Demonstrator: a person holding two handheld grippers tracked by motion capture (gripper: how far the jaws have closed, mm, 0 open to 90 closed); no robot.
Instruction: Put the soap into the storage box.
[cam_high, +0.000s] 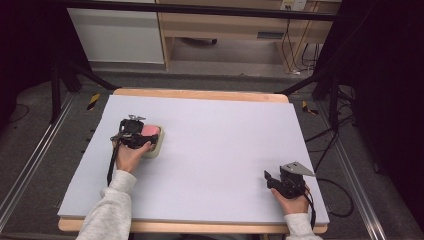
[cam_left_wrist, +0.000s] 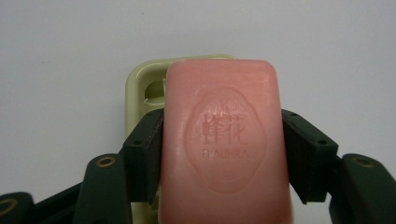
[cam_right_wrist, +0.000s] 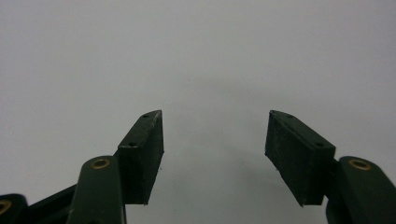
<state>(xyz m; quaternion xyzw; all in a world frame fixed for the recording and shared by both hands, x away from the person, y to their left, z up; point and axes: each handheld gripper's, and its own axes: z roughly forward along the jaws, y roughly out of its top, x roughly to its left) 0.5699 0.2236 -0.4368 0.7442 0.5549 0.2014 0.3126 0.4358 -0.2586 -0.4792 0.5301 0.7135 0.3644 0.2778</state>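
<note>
**Desk inventory: soap, dish, two hand-held grippers**

Item 1. Desk (cam_high: 215, 150): wooden top, edge visible at front and back, covered by a pale lilac-grey sheet.

Item 2. Soap bar (cam_left_wrist: 224, 140): pink, rounded rectangle, oval stamp on its face with characters and Latin lettering. Location: left half of the desk, directly over the soap dish. In the high view the soap bar (cam_high: 151, 130) shows as a pink patch just beyond the left tool. Whether it rests in the dish or is lifted just clear of it cannot be told.

Item 3. Soap dish (cam_left_wrist: 140, 88): pale yellow-green, rounded corners, an opening visible in its floor. Stands on the sheet, mostly covered by the bar; in the high view the soap dish (cam_high: 156, 149) sits beside the person's left hand.

Item 4. Left hand-held gripper (cam_high: 134, 134): held in the left hand (cam_high: 129, 156), grey sleeve behind it. Its two black jaws press against the long sides of the bar, grasping it; in its own view the left hand-held gripper (cam_left_wrist: 223, 140) has a pad on each flank of the soap.

Item 5. Right hand-held gripper (cam_high: 272, 179): held in the right hand (cam_high: 294, 202) near the front right of the desk, well apart from the soap, grey three-cornered plate on top. Released: jaws spread wide, bare sheet between them, as its own view of the right hand-held gripper (cam_right_wrist: 215, 135) confirms.
</note>
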